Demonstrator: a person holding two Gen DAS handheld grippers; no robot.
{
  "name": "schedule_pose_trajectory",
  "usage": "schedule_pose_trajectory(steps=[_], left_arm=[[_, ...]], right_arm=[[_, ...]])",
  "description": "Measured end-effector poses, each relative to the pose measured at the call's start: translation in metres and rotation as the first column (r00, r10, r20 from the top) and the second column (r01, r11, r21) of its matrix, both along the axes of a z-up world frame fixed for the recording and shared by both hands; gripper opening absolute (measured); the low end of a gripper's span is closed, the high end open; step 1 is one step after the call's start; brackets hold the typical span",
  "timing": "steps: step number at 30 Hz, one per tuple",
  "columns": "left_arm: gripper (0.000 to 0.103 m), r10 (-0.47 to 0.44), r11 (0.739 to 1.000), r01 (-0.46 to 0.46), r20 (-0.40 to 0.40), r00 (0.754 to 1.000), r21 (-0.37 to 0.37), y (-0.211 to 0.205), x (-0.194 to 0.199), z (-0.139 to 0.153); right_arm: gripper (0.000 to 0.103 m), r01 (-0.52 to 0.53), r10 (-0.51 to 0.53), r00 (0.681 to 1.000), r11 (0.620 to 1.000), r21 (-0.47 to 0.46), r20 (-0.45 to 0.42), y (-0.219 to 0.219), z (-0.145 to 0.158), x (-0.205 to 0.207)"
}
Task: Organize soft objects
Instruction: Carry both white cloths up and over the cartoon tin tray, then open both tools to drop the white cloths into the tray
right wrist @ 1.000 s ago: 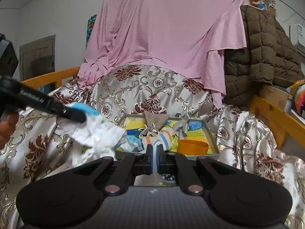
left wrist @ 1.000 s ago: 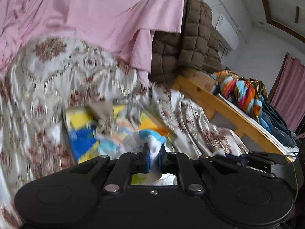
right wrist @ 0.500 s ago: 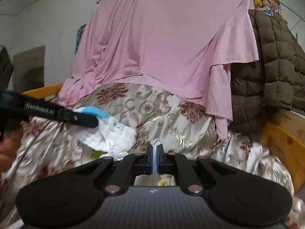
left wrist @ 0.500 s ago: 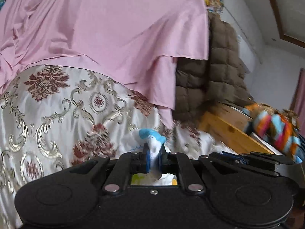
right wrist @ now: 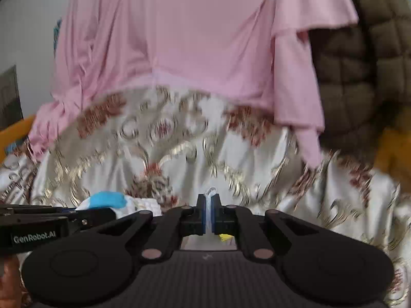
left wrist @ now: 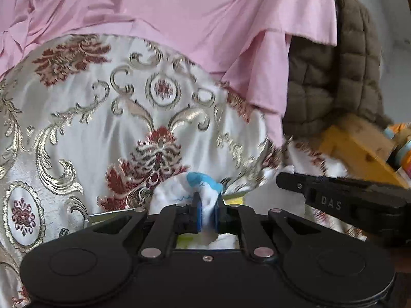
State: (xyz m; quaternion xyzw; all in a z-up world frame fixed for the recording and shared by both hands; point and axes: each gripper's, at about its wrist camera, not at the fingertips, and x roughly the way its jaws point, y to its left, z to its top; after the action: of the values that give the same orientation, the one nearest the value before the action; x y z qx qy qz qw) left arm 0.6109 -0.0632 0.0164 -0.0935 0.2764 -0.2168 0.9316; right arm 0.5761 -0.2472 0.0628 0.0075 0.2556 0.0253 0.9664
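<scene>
Behind the work area, a pink sheet (left wrist: pixel 179 12) hangs over a cream satin cover with red and gold damask (left wrist: pixel 128 118), and a brown quilted jacket (left wrist: pixel 334 77) sits to the right above a wooden frame (left wrist: pixel 359 151). The left gripper (left wrist: pixel 207 211) is pinched on a white sock with a blue toe (left wrist: pixel 203 187), which bunches up between its blue pads. The right gripper (right wrist: pixel 208 218) is pressed nearly together on a thin white edge of fabric (right wrist: pixel 210 192); whether that edge belongs to the same sock cannot be told. The step in hand appears to be a two-handed carry or spread of the sock above the cover. Next move: hold both grips firm, draw the fabric flat, then lower it to its place before releasing.
</scene>
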Motion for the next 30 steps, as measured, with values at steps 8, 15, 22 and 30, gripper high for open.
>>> schedule_pose_trajectory(steps=[8, 15, 22, 30], left_arm=[[0.012, 0.022, 1.0, -0.021, -0.044, 0.999, 0.019, -0.004, 0.008, -0.034], [0.024, 0.067, 0.996, -0.065, -0.039, 0.997, 0.056, 0.005, 0.003, -0.05], [0.058, 0.147, 0.989, -0.147, -0.08, 0.986, 0.011, 0.024, -0.001, -0.056], [0.076, 0.344, 0.936, -0.349, -0.082, 0.935, -0.049, 0.049, -0.016, -0.057]], right_arm=[[0.004, 0.015, -0.016, 0.998, 1.0, -0.006, -0.055, 0.014, -0.035, 0.018], [0.016, 0.05, -0.048, 0.995, 0.999, 0.021, -0.088, 0.029, -0.054, 0.024], [0.052, 0.102, -0.1, 0.992, 0.994, 0.022, -0.082, 0.044, -0.061, 0.018], [0.097, 0.208, -0.204, 0.978, 0.961, 0.18, -0.04, 0.039, -0.061, -0.008]])
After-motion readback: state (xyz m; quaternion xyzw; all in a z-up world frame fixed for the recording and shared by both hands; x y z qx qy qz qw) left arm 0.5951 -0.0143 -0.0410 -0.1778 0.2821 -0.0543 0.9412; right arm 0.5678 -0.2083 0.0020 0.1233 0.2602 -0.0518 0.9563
